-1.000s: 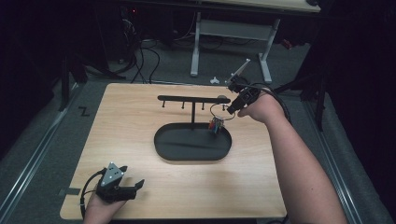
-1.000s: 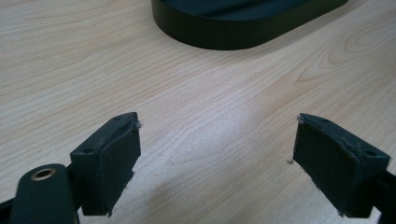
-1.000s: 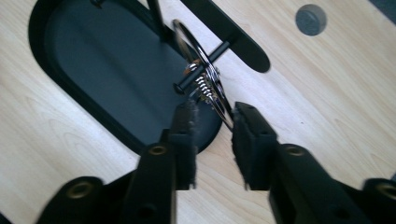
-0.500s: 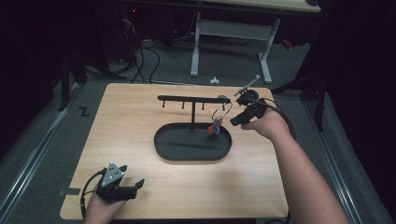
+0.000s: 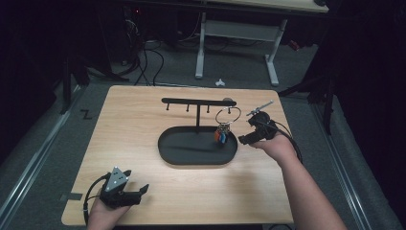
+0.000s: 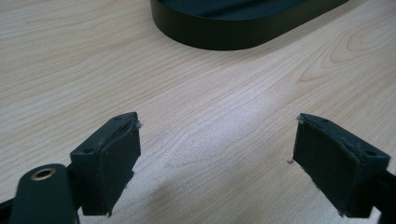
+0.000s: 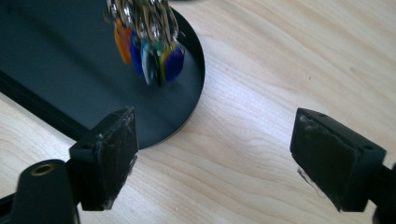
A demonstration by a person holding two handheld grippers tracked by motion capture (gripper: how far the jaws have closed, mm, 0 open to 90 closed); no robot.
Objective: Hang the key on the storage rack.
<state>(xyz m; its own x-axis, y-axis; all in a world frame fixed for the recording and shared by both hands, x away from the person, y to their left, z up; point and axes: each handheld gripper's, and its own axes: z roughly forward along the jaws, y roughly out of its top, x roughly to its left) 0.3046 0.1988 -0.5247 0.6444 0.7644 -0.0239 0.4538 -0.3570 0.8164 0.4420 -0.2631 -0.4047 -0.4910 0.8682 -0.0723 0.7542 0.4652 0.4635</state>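
Observation:
A large key ring (image 5: 227, 116) hangs from the right end of a black T-shaped stand's bar (image 5: 196, 101). Its bunch of coloured keys (image 5: 221, 135) dangles over the stand's oval tray (image 5: 191, 154). My right gripper (image 5: 244, 140) sits just right of the tray, low over the table. Its jaws have just been opening and nothing is between them. The right gripper view shows the blurred keys (image 7: 149, 51) above the tray's end (image 7: 56, 84), ahead of my right gripper (image 7: 215, 154). My left gripper (image 5: 139, 191) rests open and empty near the table's front left corner. In its own view my left gripper (image 6: 217, 158) faces the tray's rim (image 6: 224, 42).
The wooden table (image 5: 134, 129) stands on grey floor. Beyond its far edge are a white desk frame (image 5: 239, 33) and cables (image 5: 148, 62). A cable (image 5: 289, 139) trails from the right gripper along the forearm.
My right gripper has let go of the key ring, which now hangs from the bar, and has moved down and right, away from it. The left gripper has stayed put.

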